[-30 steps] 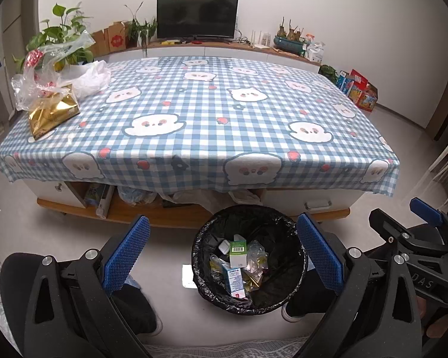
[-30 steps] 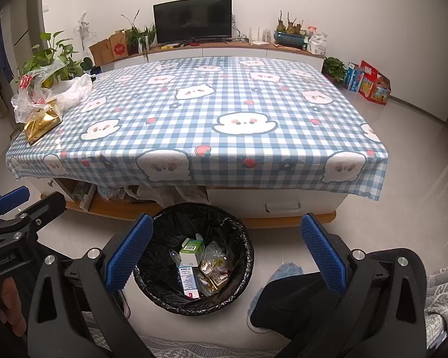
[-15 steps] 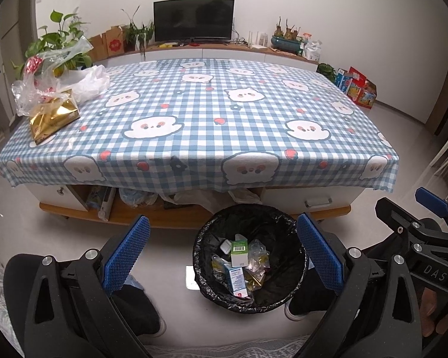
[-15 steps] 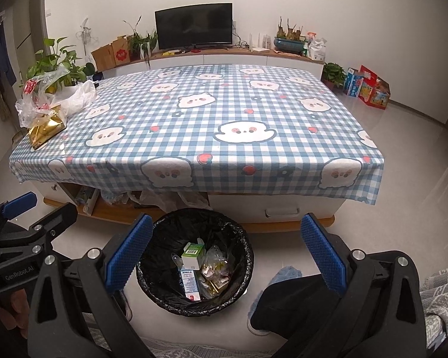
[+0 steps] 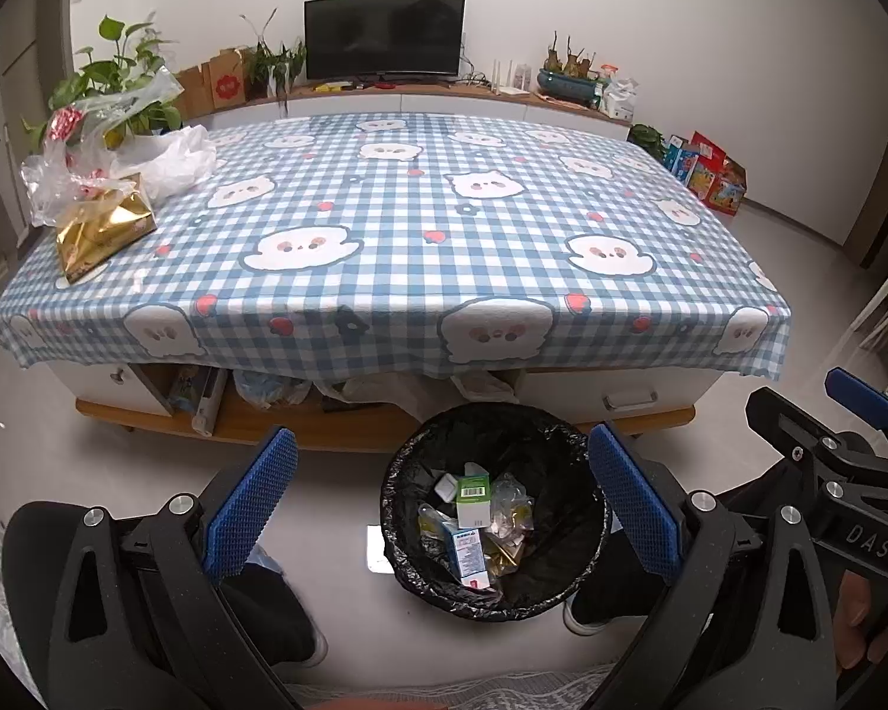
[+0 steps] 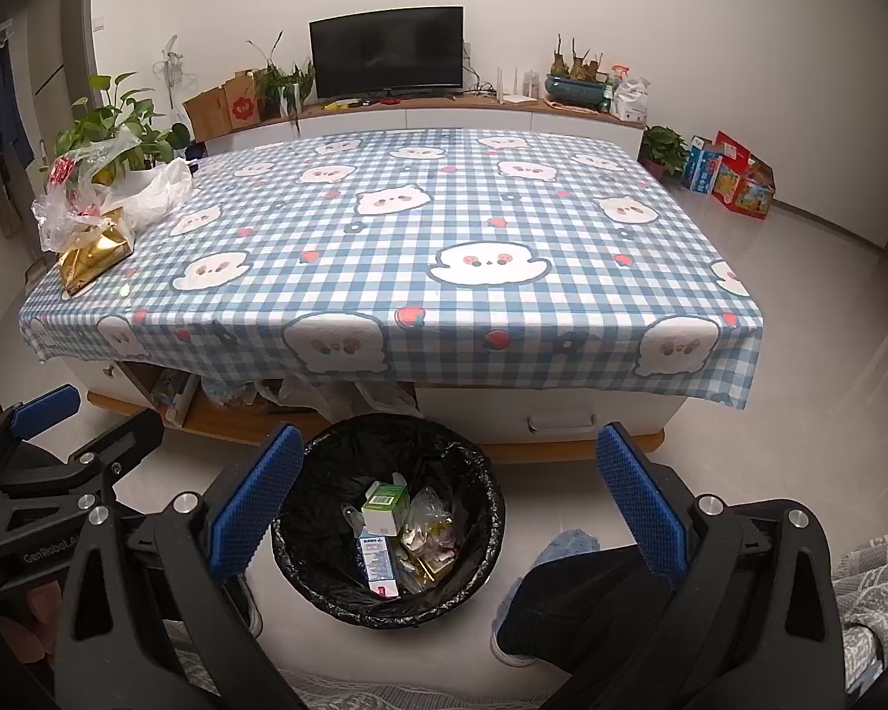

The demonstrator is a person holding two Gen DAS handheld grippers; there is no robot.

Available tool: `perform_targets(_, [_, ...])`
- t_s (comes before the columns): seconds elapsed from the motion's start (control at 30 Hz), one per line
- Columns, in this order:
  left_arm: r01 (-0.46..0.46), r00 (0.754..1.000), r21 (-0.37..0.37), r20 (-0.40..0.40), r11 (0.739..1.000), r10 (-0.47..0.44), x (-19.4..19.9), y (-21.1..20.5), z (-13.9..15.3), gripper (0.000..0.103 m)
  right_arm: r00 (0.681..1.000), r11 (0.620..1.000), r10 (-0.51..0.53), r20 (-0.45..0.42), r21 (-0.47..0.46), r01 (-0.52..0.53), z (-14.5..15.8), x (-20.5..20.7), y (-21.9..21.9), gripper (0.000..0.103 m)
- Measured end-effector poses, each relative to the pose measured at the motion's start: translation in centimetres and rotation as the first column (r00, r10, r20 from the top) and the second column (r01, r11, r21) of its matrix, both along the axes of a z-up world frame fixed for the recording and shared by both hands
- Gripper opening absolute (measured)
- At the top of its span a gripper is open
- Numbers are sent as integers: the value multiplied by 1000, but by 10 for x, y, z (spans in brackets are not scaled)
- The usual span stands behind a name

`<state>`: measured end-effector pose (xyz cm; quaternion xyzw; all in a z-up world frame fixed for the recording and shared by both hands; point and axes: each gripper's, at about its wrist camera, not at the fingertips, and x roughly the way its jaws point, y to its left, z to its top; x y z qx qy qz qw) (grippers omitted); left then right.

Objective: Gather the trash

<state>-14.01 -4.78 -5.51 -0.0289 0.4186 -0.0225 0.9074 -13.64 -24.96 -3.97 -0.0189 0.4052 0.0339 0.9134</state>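
Down on the floor in front of me, the round bin lined with a black plastic bag sits just beside the near edge of the low tabletop under the blue-and-white checked cloth with cartoon faces. My left hand-held gripper hangs over it with its blue pads spread wide and nothing between them; my right hand-held gripper is the same, wide apart and empty.

Inside the bin I see a small white-and-green carton with a barcode, a slim blue-and-white box lying below it, some crumpled clear wrappers and gold foil scraps. It is partly filled, with room to spare.

The way I read it, I am between drops: both hands free, deciding what goes next. The cloth is bare across nearly all its width. What remains sits at the far left corner: a crinkled gold foil bag touching a heap of clear and white plastic bags. Whether that pile counts as trash I cannot tell for certain. If it does, the next move calls for a long reach with my left side, and a pinch on the foil, which looks slippery and likely to crumple. The open shelf beneath the tabletop also holds stuffed bags.
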Motion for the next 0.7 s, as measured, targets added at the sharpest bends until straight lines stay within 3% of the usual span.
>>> perform_targets(0.7, [5,1000,38,8,999,-6,-1,-7,-2,97,1000,1000,-2,-4,-4,2,-2,1,1,95])
